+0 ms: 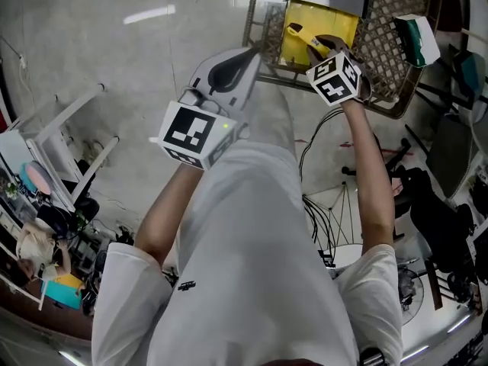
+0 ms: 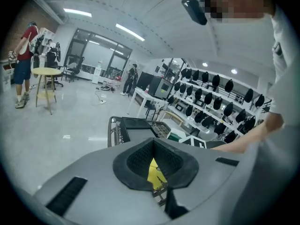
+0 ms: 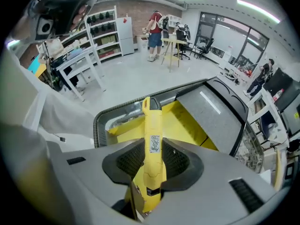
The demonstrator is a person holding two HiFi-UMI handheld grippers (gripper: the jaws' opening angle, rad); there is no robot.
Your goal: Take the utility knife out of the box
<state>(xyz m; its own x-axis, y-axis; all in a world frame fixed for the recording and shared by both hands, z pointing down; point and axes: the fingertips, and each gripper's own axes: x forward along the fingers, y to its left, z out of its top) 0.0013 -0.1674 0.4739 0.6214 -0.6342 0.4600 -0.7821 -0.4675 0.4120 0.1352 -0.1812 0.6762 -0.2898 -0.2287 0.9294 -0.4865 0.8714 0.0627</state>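
The yellow utility knife [image 1: 299,31] hangs just above the open yellow box [image 1: 324,20], which sits in a wire basket [image 1: 389,48]. My right gripper [image 1: 324,46] is shut on the knife's body and points steeply down. In the right gripper view the knife [image 3: 152,121] stands out beyond my right gripper [image 3: 153,154], black end cap far out, with the box [image 3: 185,121] below. My left gripper [image 1: 245,58] hovers at the basket's near left edge, jaws together and holding nothing. In the left gripper view my left gripper [image 2: 152,165] shows only a sliver of yellow through its pads.
A grey lid [image 3: 211,104] leans open behind the box. A green and white carton [image 1: 418,40] lies at the basket's right end. Cables [image 1: 328,204] trail on the floor, shelving [image 1: 65,147] stands to the left, and a person in red [image 3: 154,29] stands by a table far off.
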